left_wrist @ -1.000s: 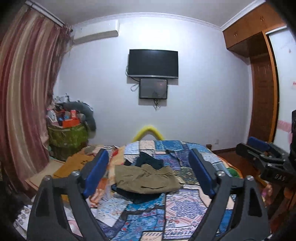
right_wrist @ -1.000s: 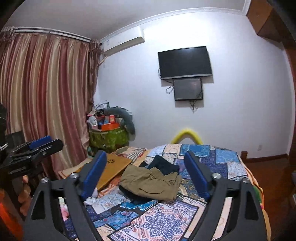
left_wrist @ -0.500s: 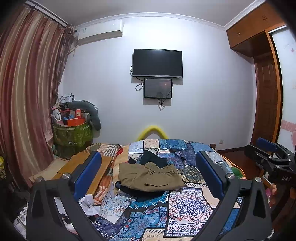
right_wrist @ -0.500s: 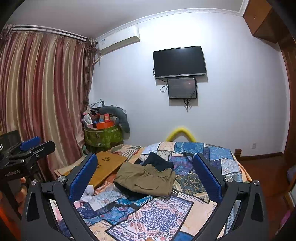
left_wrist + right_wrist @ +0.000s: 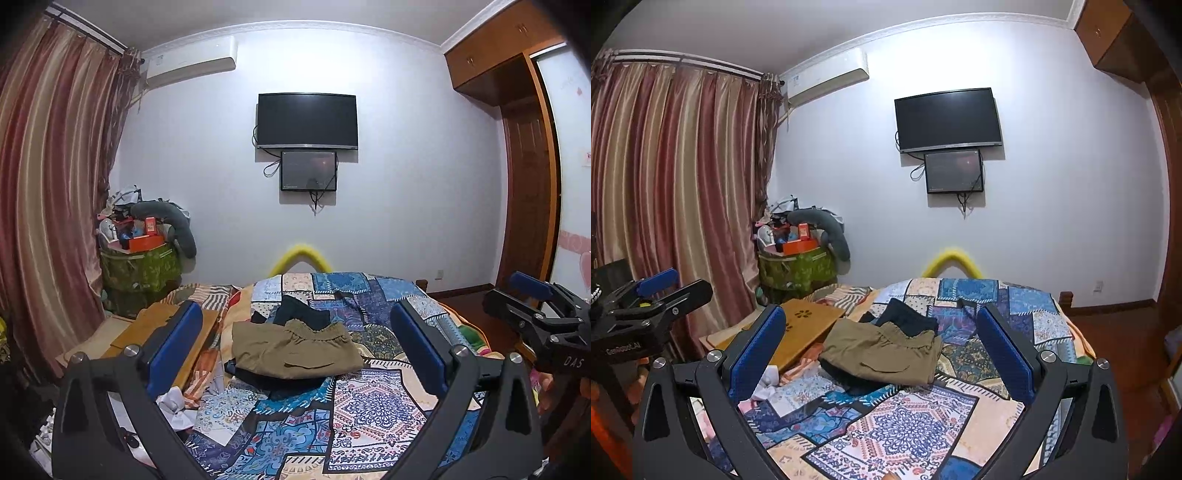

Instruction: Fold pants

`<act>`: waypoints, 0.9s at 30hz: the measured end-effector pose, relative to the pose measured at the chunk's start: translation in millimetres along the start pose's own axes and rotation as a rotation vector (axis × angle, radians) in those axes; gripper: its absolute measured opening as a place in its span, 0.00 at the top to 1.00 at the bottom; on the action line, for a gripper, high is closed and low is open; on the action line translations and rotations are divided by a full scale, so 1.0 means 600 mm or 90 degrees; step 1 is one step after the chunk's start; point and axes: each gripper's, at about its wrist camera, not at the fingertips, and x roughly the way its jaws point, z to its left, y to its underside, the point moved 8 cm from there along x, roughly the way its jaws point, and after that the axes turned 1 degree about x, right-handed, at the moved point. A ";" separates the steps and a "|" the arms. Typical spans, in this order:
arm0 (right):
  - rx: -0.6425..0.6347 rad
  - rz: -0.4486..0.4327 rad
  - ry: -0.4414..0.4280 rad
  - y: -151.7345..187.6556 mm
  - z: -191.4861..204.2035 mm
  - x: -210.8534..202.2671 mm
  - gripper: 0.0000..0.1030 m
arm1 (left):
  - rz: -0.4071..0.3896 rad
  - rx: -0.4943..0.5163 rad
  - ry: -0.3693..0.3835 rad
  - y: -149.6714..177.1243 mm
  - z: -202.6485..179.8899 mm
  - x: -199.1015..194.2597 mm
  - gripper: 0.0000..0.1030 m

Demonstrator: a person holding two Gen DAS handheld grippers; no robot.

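Folded olive-khaki pants (image 5: 295, 349) lie on top of dark garments (image 5: 301, 315) in the middle of the patchwork bedspread (image 5: 373, 410). They also show in the right wrist view (image 5: 882, 350). My left gripper (image 5: 295, 350) is open and empty, held back from the pile and above the bed's near part. My right gripper (image 5: 881, 352) is open and empty, also held back from the pile. Each gripper shows at the edge of the other's view: the right one (image 5: 535, 314) and the left one (image 5: 646, 299).
A wooden lap desk (image 5: 805, 328) lies at the bed's left side, with crumpled white paper (image 5: 173, 402) near it. A green bin (image 5: 142, 269) heaped with clutter stands by the striped curtain (image 5: 48, 206). A TV (image 5: 307, 121) hangs on the far wall. A wardrobe (image 5: 532, 177) stands at the right.
Both grippers have pulled back and up from the pants, so more of the bedspread shows. Both stayed open, the right one opening wider. The pants have not moved.
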 end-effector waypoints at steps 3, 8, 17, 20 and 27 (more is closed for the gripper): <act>0.000 0.001 0.002 0.001 -0.002 0.000 0.01 | 0.002 0.005 0.000 0.001 -0.002 0.003 0.00; 0.003 0.004 0.004 0.001 -0.005 0.000 0.01 | 0.005 0.007 0.005 0.003 -0.006 0.010 0.00; 0.007 0.007 0.012 0.001 -0.012 0.000 0.01 | 0.012 0.020 0.020 0.006 -0.020 0.027 0.00; 0.012 0.007 0.016 0.001 -0.018 0.000 0.01 | 0.013 0.021 0.024 0.006 -0.023 0.033 0.00; 0.017 0.008 0.019 0.003 -0.023 -0.001 0.01 | 0.020 0.015 0.031 0.009 -0.023 0.042 0.00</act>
